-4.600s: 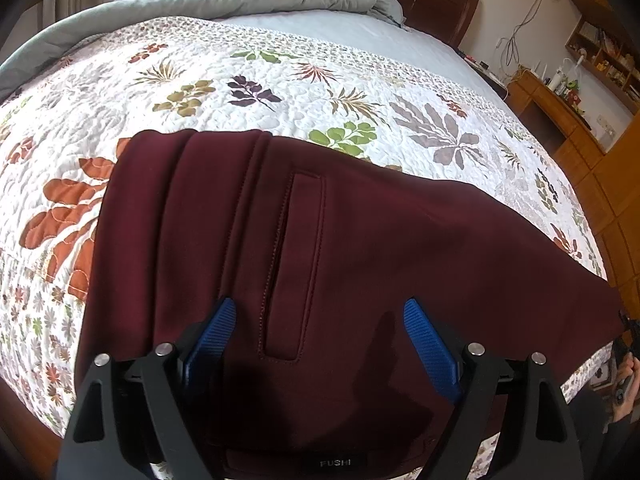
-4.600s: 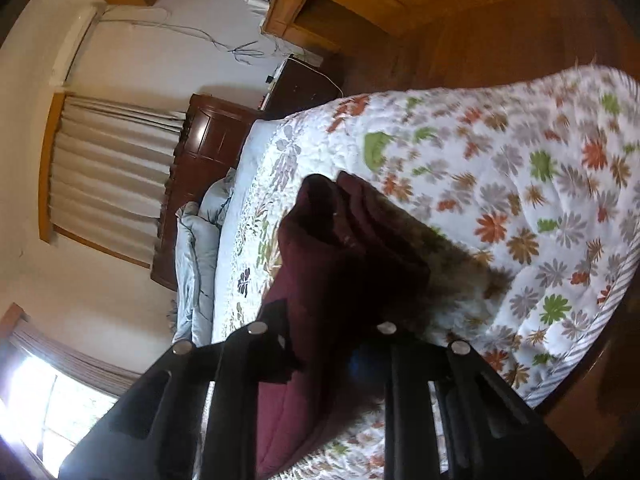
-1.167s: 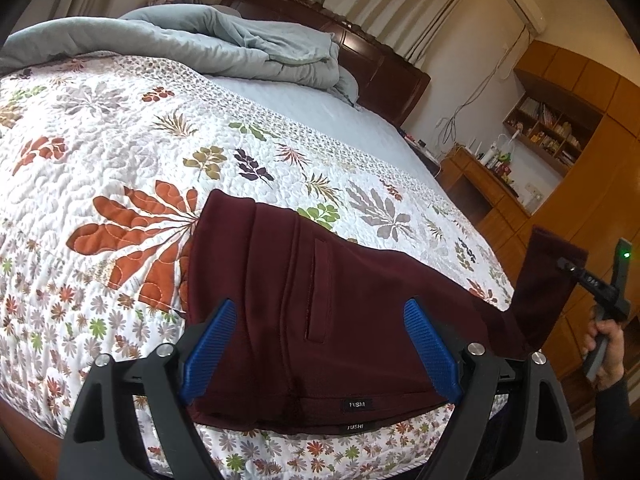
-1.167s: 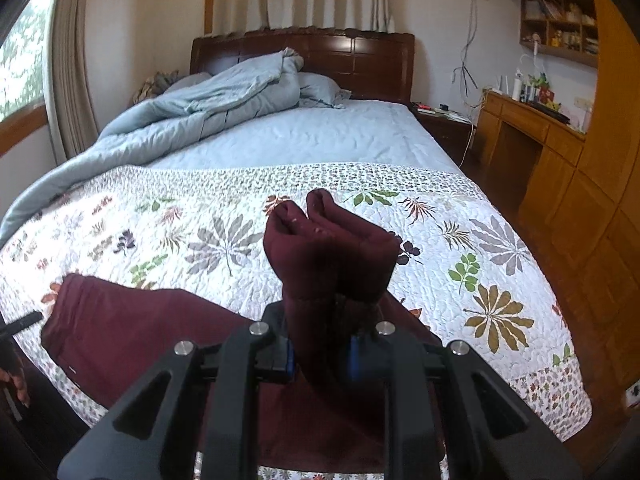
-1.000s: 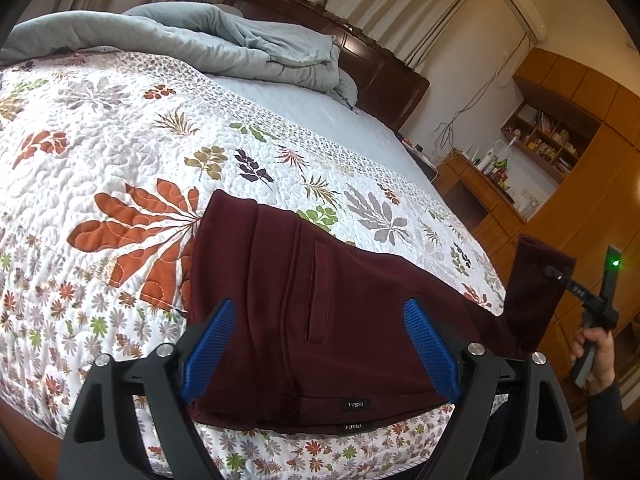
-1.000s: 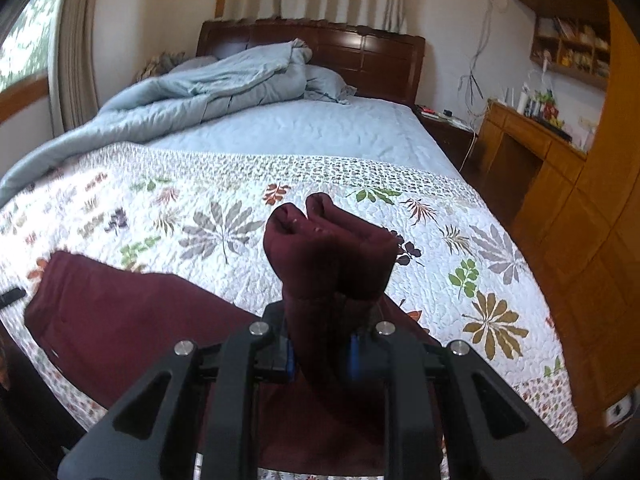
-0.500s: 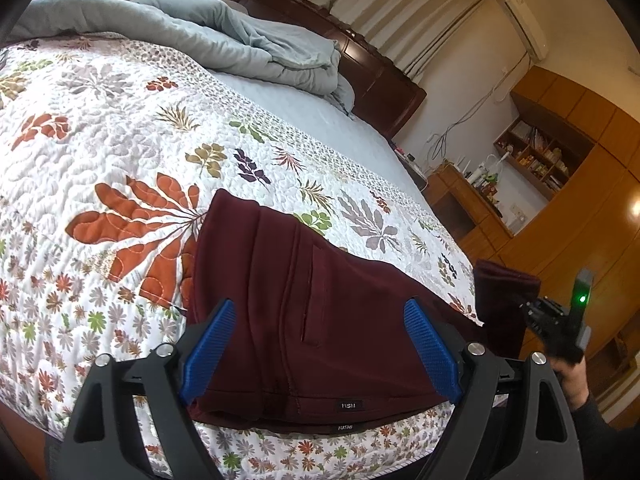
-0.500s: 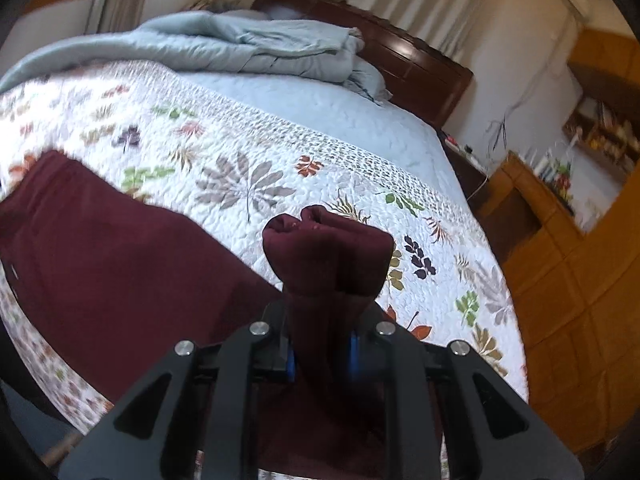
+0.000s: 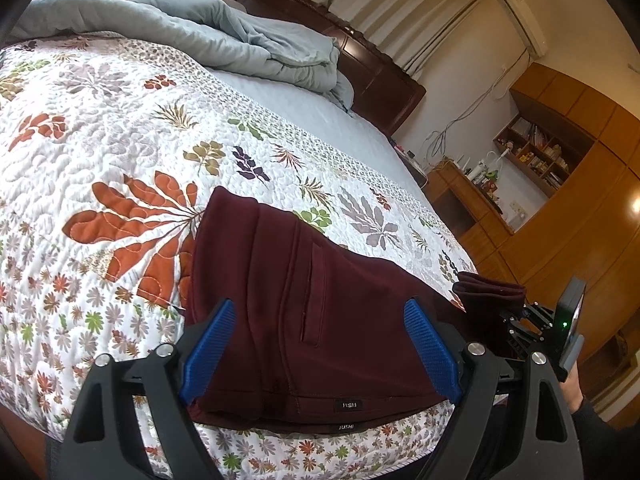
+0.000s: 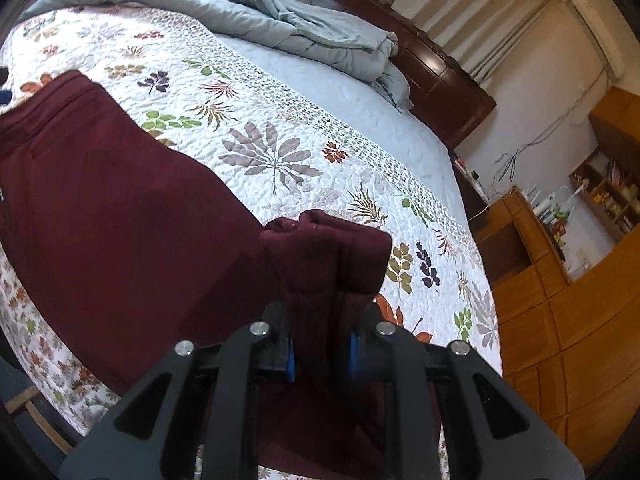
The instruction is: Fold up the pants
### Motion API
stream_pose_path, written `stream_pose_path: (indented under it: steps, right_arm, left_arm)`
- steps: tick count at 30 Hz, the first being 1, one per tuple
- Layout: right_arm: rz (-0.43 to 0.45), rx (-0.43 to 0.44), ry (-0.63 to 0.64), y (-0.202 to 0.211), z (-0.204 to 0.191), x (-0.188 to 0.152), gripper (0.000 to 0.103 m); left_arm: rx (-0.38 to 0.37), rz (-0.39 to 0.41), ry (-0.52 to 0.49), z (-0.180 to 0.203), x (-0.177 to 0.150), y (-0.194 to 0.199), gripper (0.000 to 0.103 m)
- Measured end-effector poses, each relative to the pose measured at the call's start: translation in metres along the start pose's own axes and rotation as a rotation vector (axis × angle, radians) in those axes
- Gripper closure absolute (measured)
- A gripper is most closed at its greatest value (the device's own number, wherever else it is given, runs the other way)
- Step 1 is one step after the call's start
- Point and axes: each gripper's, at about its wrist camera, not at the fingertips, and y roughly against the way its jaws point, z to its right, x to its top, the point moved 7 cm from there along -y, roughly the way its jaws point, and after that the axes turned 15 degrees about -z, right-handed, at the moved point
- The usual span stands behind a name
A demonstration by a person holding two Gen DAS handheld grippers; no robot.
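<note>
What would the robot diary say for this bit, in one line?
step: folding maroon pants | right gripper: shut on leg cuffs, lifted | left gripper: open over waistband | surface: floral quilt

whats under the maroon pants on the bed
The floral quilt lies under the maroon pants, showing on all sides. The quilt beneath them, and anything else there, is covered.

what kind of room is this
Most likely a home bedroom: a bed with a floral quilt, a bunched grey-blue duvet against a dark wooden headboard, and curtains behind. Maroon pants lie on the quilt.
</note>
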Motion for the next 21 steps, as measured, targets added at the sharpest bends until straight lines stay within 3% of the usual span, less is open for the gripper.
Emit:
stream_pose_path:
  steps: [8, 21]
  right_arm:
    - [0.020, -0.146, 0.132, -0.006, -0.021, -0.002, 0.085]
    - [0.073, -0.423, 0.508, -0.028, -0.075, -0.036, 0.081]
  left_arm:
    - [0.002, 0.002, -0.001, -0.001, 0.000, 0.000, 0.016]
    - [0.006, 0.007, -0.012, 0.000, -0.002, 0.004, 0.016]
